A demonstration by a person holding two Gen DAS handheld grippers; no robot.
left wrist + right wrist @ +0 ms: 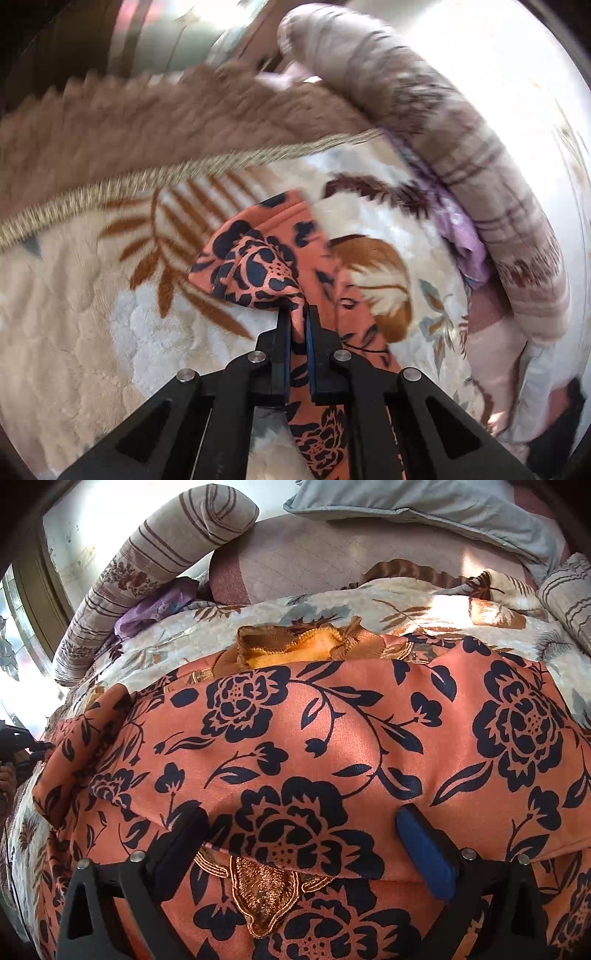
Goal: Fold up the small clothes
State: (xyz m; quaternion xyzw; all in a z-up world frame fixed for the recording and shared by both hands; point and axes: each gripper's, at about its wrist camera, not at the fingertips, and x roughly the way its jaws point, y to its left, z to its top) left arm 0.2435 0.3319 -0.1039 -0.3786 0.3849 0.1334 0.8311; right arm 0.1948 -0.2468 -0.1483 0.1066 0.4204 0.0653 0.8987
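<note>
Garment (pixel 332 746), an orange cloth with dark flowers, lies spread over the leaf-patterned blanket (pixel 92 295) on the bed, flat enough to fold. The left claw (pixel 297 314) is clamped on a bunched corner, probably to carry that edge across. The right claw (pixel 299 823) rests on the cloth with its jaws wide apart, gripping nothing, perhaps pinning the middle.

A salmon-orange garment (pixel 332 746) printed with navy flowers is shown, edged with gold embroidery. Beyond the black, blue-padded hand-held gripper (pixel 301 834), a cream blanket (pixel 92 295) patterned with rust leaves is seen.
</note>
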